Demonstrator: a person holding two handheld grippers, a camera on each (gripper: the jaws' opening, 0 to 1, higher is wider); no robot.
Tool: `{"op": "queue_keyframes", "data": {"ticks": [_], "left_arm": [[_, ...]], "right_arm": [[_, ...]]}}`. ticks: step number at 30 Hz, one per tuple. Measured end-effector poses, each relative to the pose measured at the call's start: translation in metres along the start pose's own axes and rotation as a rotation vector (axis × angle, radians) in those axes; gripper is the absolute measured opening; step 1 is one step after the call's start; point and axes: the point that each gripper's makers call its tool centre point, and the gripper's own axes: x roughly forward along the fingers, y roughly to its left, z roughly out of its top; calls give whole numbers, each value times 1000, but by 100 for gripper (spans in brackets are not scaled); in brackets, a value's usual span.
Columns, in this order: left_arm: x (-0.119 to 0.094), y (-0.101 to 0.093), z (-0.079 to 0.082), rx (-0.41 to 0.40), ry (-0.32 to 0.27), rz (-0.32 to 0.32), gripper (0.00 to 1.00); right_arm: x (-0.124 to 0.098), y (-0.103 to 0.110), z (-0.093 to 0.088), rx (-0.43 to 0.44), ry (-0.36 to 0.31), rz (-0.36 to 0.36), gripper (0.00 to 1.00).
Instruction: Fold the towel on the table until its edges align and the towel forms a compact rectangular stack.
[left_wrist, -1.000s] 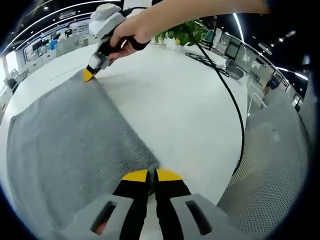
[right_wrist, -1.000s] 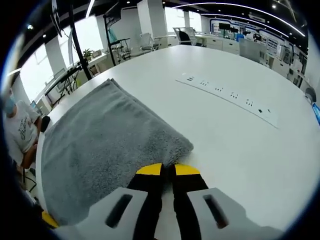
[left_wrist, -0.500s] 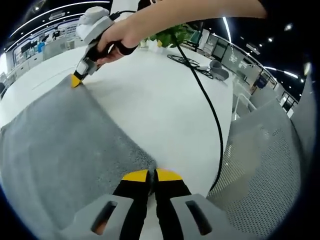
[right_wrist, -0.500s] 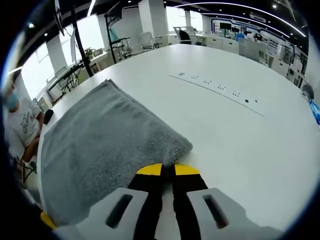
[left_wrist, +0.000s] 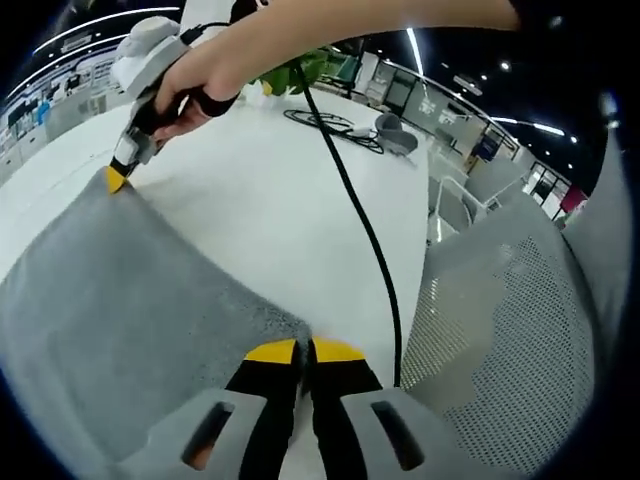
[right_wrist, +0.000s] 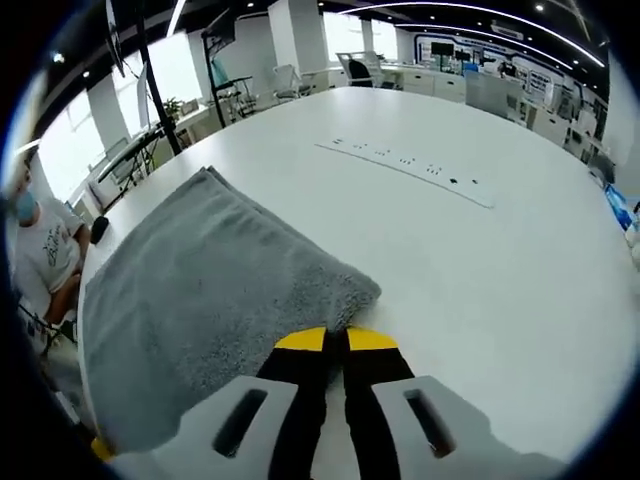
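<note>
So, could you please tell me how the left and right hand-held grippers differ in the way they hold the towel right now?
The left hand-held gripper is shut on the grey towel at the corner beside the mesh chair; the right hand-held gripper is shut on the corner toward the table's middle. The left view shows a single flat layer, the right view a doubled, rounded edge. Both jaw pairs are yellow-tipped and closed.

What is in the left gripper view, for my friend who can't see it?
The left gripper pinches one corner of a grey towel on a white table. Across the towel, a hand holds the right gripper on another corner, and a black cable trails over the table.
</note>
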Motion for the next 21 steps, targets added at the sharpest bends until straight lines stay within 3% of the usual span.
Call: {"op": "queue_keyframes", "data": {"ticks": [3, 9, 11, 21], "left_arm": [[9, -9, 6, 33, 4, -22, 4], [24, -22, 21, 65, -5, -49, 4], [30, -27, 28, 111, -25, -78, 4], [56, -47, 53, 130, -41, -112, 4]], "right_arm": [[-1, -13, -7, -22, 12, -22, 2], [-24, -21, -20, -24, 22, -49, 2], [-23, -33, -24, -29, 25, -61, 2], [-41, -72, -45, 24, 27, -111, 2]]}}
